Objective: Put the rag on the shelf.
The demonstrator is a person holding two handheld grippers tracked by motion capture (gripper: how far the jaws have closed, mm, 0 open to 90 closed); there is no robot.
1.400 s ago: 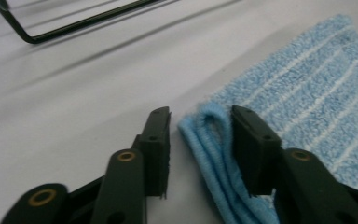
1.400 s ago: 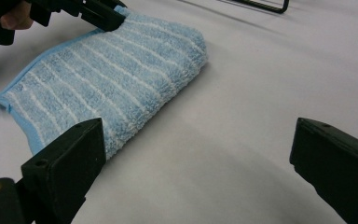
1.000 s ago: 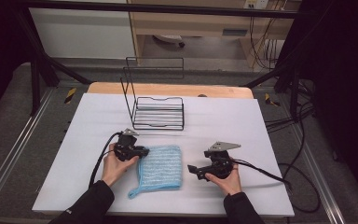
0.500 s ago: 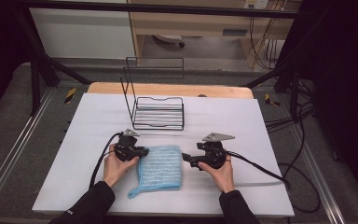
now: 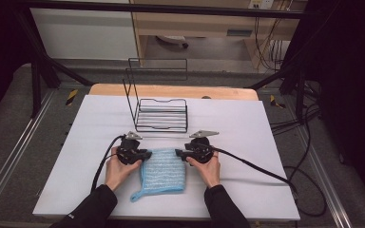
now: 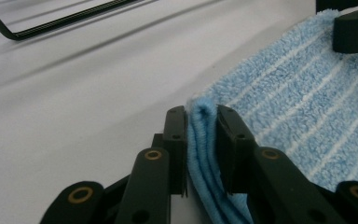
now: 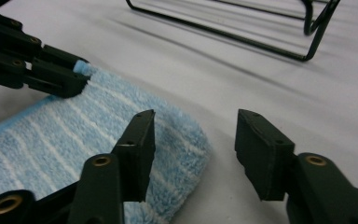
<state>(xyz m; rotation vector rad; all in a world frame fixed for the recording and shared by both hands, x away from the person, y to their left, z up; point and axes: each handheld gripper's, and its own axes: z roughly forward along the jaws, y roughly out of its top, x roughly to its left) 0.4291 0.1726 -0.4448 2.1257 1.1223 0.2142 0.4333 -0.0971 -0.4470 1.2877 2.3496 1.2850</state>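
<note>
A light blue striped towel lies folded on the white table near its front edge. My left gripper is shut on the towel's far left corner, and the folded edge stands pinched between its jaws. My right gripper sits at the towel's far right corner. Its jaws have just been closing, with the rounded corner lying between them; one jaw rests over the cloth, the other stands apart on bare table. The left gripper also shows across the towel in the right gripper view.
A black wire rack with a tall upright frame stands just beyond the towel, mid-table. Cables trail from both grippers, the right one across the table to the right edge. Bare table lies left and right of the hands.
The right gripper has moved left and forward from beside the towel to its far right corner, and its jaws have narrowed. The left gripper has stayed put on its corner.
</note>
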